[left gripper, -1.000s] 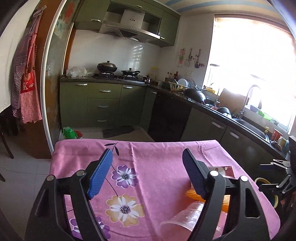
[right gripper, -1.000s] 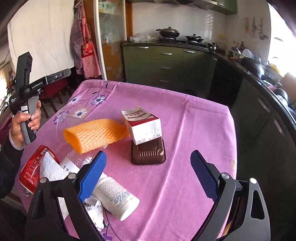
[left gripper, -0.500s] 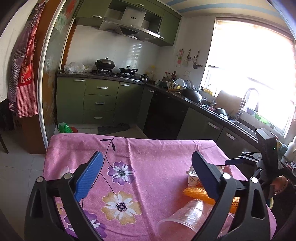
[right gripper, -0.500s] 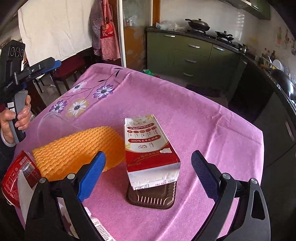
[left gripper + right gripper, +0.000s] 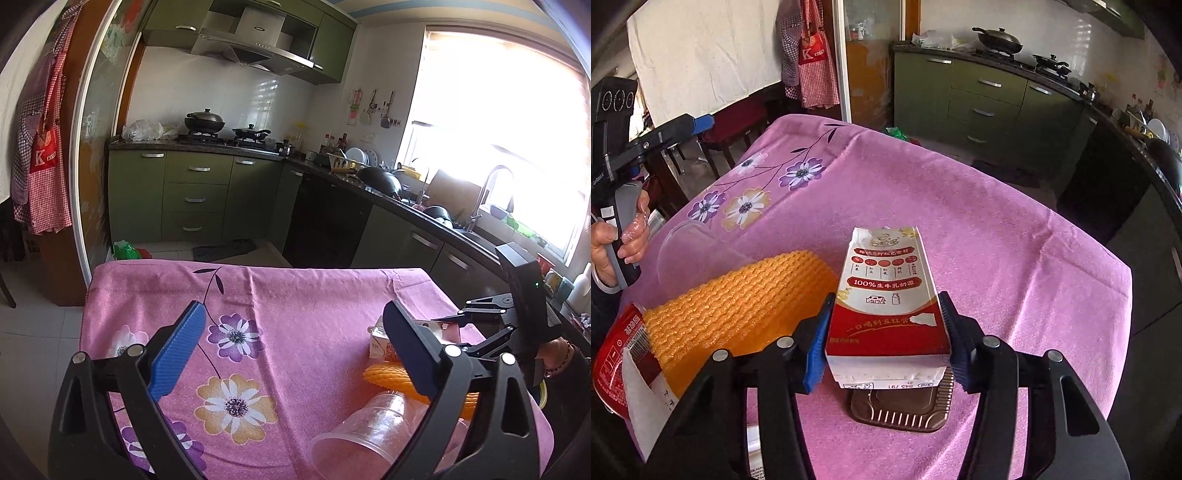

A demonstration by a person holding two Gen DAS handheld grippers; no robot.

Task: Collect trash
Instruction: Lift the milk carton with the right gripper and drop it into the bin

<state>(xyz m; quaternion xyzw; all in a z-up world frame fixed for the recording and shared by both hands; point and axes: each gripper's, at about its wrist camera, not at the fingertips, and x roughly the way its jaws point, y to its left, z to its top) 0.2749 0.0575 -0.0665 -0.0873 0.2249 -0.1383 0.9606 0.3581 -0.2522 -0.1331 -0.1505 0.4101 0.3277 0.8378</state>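
**Reader:** What is nearest in the right wrist view?

**Describer:** The right gripper [image 5: 886, 339]. Its jaws have just been closing, and the blue pads now sit against both sides of a red and white milk carton [image 5: 886, 306], pinching it near its lower end. The carton rests on a brown ribbed tray [image 5: 899, 410] on the pink flowered tablecloth [image 5: 997, 240].

**Reader:** What other trash lies there?

**Describer:** Just left of the carton lies an orange foam net sleeve [image 5: 738, 306]. A red wrapper [image 5: 617, 354] with white paper lies at the table's near left edge. Beyond the sleeve, a clear plastic cup [image 5: 683, 243] lies on its side.

**Reader:** And the left gripper?

**Describer:** In the left wrist view, the left gripper [image 5: 291, 354] hangs above the cloth with its jaws spread wide and nothing between them. The clear cup [image 5: 365, 435] lies near its right finger, the orange sleeve [image 5: 384, 373] behind that, then the carton [image 5: 378, 341]. A hand [image 5: 617, 243] grips its handle.

**Reader:** What lies farthest back?

**Describer:** Green kitchen cabinets [image 5: 195, 192], pans on a stove, and a bright window [image 5: 498, 122].
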